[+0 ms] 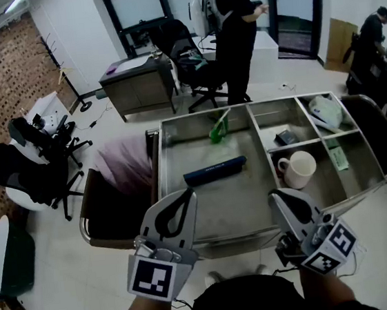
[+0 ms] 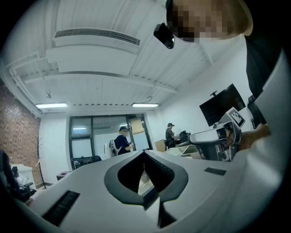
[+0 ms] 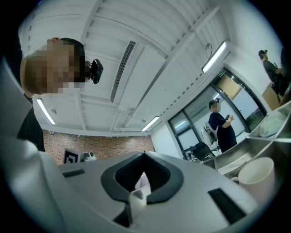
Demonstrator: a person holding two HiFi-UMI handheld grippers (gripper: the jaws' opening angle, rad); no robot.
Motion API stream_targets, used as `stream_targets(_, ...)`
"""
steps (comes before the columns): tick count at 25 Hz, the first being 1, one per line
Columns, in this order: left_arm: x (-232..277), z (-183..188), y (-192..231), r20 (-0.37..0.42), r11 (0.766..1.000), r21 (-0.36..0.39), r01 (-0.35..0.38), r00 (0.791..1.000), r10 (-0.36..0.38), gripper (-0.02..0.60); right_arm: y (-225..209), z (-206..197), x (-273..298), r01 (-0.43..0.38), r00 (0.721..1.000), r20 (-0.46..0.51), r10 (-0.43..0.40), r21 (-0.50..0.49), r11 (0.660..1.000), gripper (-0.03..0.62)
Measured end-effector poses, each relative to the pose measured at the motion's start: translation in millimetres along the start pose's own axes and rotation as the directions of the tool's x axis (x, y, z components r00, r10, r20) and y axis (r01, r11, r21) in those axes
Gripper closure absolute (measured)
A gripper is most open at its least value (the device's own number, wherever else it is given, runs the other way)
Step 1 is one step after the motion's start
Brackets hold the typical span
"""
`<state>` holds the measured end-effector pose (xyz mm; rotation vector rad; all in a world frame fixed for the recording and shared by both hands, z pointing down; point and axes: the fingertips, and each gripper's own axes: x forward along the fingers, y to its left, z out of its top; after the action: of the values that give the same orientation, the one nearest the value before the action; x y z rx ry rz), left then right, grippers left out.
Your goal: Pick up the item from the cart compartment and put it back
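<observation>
Beyond the left gripper [image 1: 183, 194] and right gripper [image 1: 278, 194], jaws closed, lies blue box [image 1: 215, 171].

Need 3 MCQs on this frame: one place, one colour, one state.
1. Where in the cart does the mug stand?
A) large left compartment
B) small compartment on the right
C) on the rim

2. What colour is the long box?
A) red
B) dark blue
C) yellow

3. How is the left gripper?
A) shut, empty
B) shut on the mug
C) wide open

Key: 1 B, the mug sits right of the divider. 2 B, the box looks dark blue against the steel. 3 A, the jaw tips meet with nothing between them.
</observation>
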<state>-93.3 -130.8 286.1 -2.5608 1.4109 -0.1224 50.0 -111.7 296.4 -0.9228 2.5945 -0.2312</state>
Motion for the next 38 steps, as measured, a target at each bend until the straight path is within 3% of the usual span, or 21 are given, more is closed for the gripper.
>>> stream_targets(2, 13, 4, 6, -0.011, 1.0, 0.008, 0.008, 1.0, -0.008, 0.565, -2, 0, -1, 0.003, 1.0, -0.005, -0.003, -0.004, 1.0, 0.574)
stream_targets(3, 19, 5, 9, -0.013, 1.0, 0.014, 0.01, 1.0, -0.01, 0.478, -3, 0, -2, 0.003, 1.0, -0.006, -0.004, -0.005, 1.0, 0.574)
stream_targets(4, 25, 7, 12, -0.014, 1.0, 0.023, 0.011, 1.0, -0.01, 0.433, -3, 0, -2, 0.004, 1.0, -0.006, -0.005, -0.004, 1.0, 0.574)
stream_targets(8, 43, 8, 17, -0.026, 0.996, 0.089, 0.022, 0.999, -0.02, 0.433, -7, -1, -7, 0.011, 1.0, -0.013, -0.011, 0.018, 1.0, 0.574)
stream_targets(12, 66, -3, 19, -0.094, 0.981, 0.187, 0.047, 0.995, -0.03, 0.433, -11, 2, -8, 0.023, 1.0, -0.006, -0.023, 0.005, 1.0, 0.574)
stream_targets(14, 81, -16, 19, -0.165, 0.958, 0.27, 0.102, 0.985, -0.059, 0.433, -12, 2, -7, 0.026, 1.0, -0.006, -0.026, -0.003, 1.0, 0.574)
stream_targets(15, 89, -27, 18, -0.221, 0.934, 0.323, 0.155, 0.972, -0.085, 0.433, -13, 3, -6, 0.026, 1.0, -0.006, -0.026, -0.007, 1.0, 0.574)
stream_targets(18, 115, -67, 15, -0.428, 0.833, 0.436, 0.341, 0.893, -0.141, 0.433, -14, 1, -6, 0.026, 1.0, -0.014, -0.026, 0.004, 1.0, 0.574)
stream_targets(20, 130, -88, 16, -0.519, 0.795, 0.441, 0.418, 0.841, -0.154, 0.433, -14, 0, -7, 0.026, 1.0, -0.015, -0.026, 0.01, 1.0, 0.574)
stream_targets(23, 147, -115, 19, -0.601, 0.779, 0.398, 0.485, 0.779, -0.179, 0.433, -15, -2, -10, 0.029, 0.999, -0.017, -0.029, 0.023, 0.999, 0.574)
stream_targets(25, 153, -135, 17, -0.656, 0.773, 0.347, 0.532, 0.726, -0.205, 0.433, -18, -2, -12, 0.037, 0.999, -0.017, -0.037, 0.03, 0.999, 0.574)
stream_targets(27, 157, -156, 13, -0.711, 0.758, 0.296, 0.581, 0.664, -0.231, 0.433, -20, -1, -14, 0.045, 0.999, -0.017, -0.045, 0.037, 0.998, 0.574)
stream_targets(31, 158, -197, 4, -0.819, 0.681, 0.234, 0.694, 0.518, -0.246, 0.433, -22, 0, -16, 0.055, 0.998, -0.021, -0.054, 0.042, 0.998, 0.574)
stream_targets(33, 156, -212, 1, -0.852, 0.662, 0.19, 0.725, 0.456, -0.256, 0.433, -22, 1, -17, 0.057, 0.998, -0.017, -0.057, 0.041, 0.998, 0.574)
stream_targets(36, 149, -231, 8, -0.888, 0.684, 0.135, 0.717, 0.394, -0.237, 0.433, -24, 2, -19, 0.062, 0.998, -0.014, -0.061, 0.039, 0.997, 0.574)
stream_targets(38, 150, -240, 10, -0.899, 0.68, 0.137, 0.72, 0.379, -0.22, 0.433, -27, 3, -20, 0.068, 0.998, -0.015, -0.067, 0.039, 0.997, 0.574)
